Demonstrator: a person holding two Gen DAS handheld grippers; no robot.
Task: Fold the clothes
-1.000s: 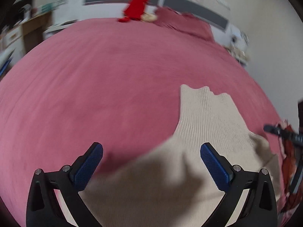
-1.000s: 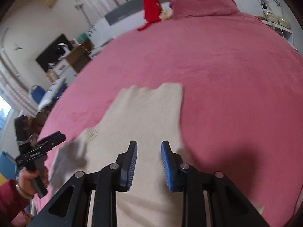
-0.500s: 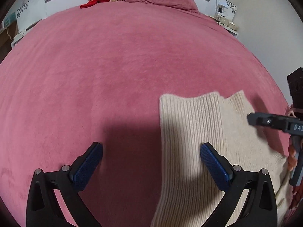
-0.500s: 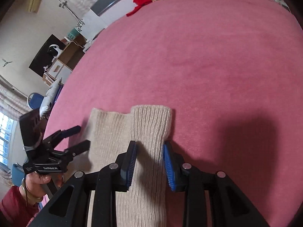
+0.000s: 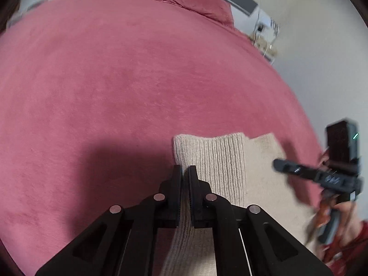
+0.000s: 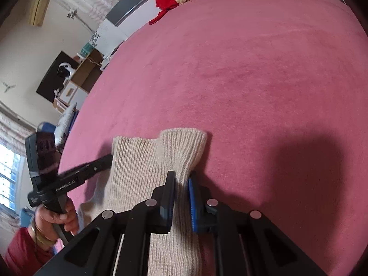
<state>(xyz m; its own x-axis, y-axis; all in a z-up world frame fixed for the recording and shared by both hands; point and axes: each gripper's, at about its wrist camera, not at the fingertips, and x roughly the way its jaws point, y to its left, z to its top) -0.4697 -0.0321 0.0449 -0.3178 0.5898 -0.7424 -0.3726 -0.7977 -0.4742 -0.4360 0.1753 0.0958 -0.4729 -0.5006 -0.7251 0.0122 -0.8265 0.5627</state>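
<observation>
- Cream ribbed knit sweater [image 6: 147,172] lies on the pink plush bed cover [image 6: 264,73], at its near edge, already narrowed into a long strip.
- Left claw [image 5: 185,174] has just been closing and now pinches the left edge of the knit.
- Right claw [image 6: 181,184] has just been closing too; it pinches the right edge, just behind the ribbed cuff [image 6: 184,147].
- Next step, I think, is one more fold: lift both edges together, at equal height.
- Keep the strip stretched between the claws, so that the soft knit does not sag or slip out.
</observation>
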